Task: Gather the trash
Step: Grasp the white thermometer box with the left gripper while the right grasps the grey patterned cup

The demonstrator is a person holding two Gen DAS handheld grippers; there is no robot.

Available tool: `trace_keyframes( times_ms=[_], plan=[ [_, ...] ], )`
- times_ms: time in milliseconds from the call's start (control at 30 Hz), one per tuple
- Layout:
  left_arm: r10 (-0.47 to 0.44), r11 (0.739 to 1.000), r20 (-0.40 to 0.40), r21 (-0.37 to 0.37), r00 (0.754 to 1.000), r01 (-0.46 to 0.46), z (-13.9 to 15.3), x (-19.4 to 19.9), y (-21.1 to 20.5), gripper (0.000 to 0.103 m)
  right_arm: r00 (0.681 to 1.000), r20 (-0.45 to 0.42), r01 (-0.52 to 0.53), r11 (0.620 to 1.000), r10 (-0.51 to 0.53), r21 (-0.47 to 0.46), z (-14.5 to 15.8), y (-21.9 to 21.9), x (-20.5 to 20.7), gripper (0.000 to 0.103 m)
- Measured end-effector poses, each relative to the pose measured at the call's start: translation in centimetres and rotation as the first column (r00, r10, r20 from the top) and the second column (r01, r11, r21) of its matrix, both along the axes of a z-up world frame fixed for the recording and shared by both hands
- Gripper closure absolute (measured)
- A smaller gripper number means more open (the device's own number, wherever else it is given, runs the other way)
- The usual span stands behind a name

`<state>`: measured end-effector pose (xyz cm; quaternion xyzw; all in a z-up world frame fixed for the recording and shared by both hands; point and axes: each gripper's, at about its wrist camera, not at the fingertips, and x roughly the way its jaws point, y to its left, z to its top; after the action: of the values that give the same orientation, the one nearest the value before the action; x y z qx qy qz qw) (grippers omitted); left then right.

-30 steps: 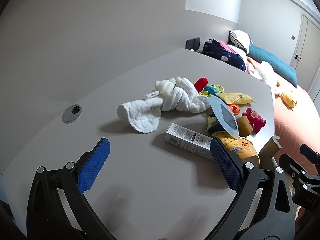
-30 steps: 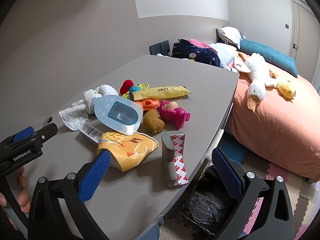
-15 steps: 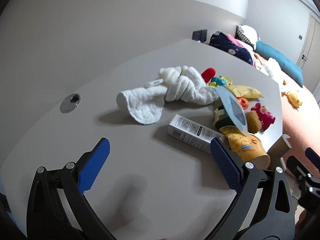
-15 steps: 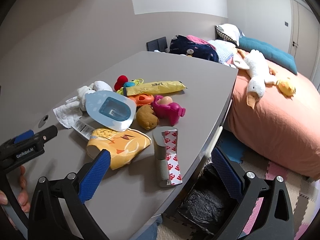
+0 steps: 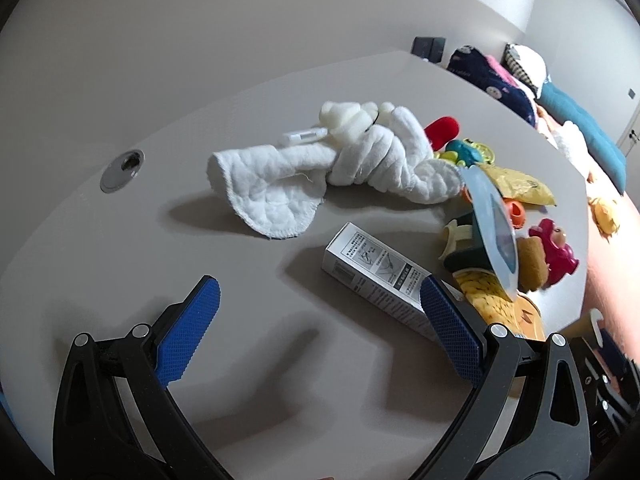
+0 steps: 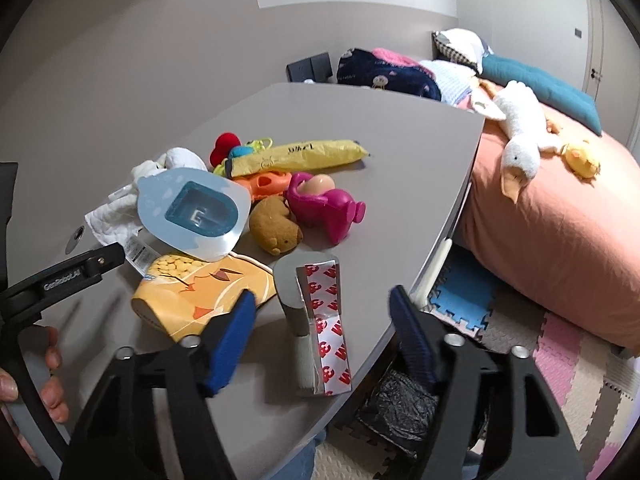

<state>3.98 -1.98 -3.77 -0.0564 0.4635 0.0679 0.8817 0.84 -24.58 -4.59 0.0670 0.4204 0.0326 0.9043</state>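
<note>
Between your right gripper's (image 6: 320, 332) fingers stands the grey cardboard tube with its red-and-white printed strip (image 6: 316, 312), near the table's (image 6: 400, 152) front edge. The fingers have just been closing and now stand partly apart, one on each side of the tube, neither pad touching it. Centre the tube before you squeeze, and grip the firm grey roll rather than the loose strip, which would likely slip. The bin with the black liner (image 6: 400, 404) sits on the floor just below that edge, so the carry should be short.

Your left gripper (image 5: 316, 328) hangs over bare table, fingers wide apart and empty; the white printed box (image 5: 376, 276) lies just ahead, beside the right-hand finger. Line up across its narrow side. Further back lie the orange snack bag (image 6: 200, 292), the blue-and-clear plastic pack (image 6: 192, 212) and the yellow wrapper (image 6: 304, 156), mixed with toys and a white cloth (image 5: 320, 172) you should leave.
</note>
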Motion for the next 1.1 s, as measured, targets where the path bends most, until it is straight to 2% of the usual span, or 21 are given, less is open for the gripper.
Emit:
trace_keyframes(
  times_ms=[333, 567, 800, 900, 933, 967, 1000, 1100],
  plan=[
    [0.042, 0.999, -0.057, -0.019, 0.998, -0.043, -1.0, 2.2, -1.0, 0.015, 0.999, -0.031, -0.039, 0.999, 0.039, 0.014, -1.4, 0.1, 1.1, 0.064],
    [0.092, 0.991, -0.096, -0.085, 0.991, -0.1, -1.1, 3.4, -0.8, 0.018, 0.998, -0.035, -0.052, 0.998, 0.053, 0.023, -1.6, 0.2, 1.5, 0.066],
    [0.137, 0.966, -0.163, -0.196, 0.977, -0.168, -1.6, 5.0, -0.7, 0.018, 0.998, -0.033, -0.053, 0.998, 0.054, 0.037, -1.6, 0.0, 1.6, 0.066],
    [0.127, 0.976, -0.165, -0.154, 0.978, -0.153, -2.0, 5.2, -1.4, 0.019, 0.998, -0.032, -0.059, 0.998, 0.06, 0.031, -1.6, 0.2, 1.6, 0.066],
    [0.112, 0.98, -0.166, -0.146, 0.98, -0.137, -2.2, 5.2, -1.6, 0.027, 0.998, -0.032, -0.059, 0.998, 0.06, 0.028, -1.6, 0.2, 1.6, 0.066],
    [0.106, 0.984, -0.163, -0.128, 0.981, -0.127, -2.3, 5.3, -1.9, 0.03, 0.998, -0.032, -0.06, 0.998, 0.061, 0.026, -1.7, 0.3, 1.6, 0.067],
    [0.103, 0.987, -0.161, -0.108, 0.982, -0.121, -2.3, 5.2, -2.1, 0.043, 0.998, -0.032, -0.06, 0.998, 0.061, 0.022, -1.7, 0.4, 1.7, 0.068],
    [0.084, 0.987, -0.15, -0.121, 0.985, -0.103, -2.1, 4.8, -1.9, 0.057, 0.998, -0.029, -0.061, 0.998, 0.061, 0.021, -1.7, 0.5, 1.6, 0.069]
  ],
)
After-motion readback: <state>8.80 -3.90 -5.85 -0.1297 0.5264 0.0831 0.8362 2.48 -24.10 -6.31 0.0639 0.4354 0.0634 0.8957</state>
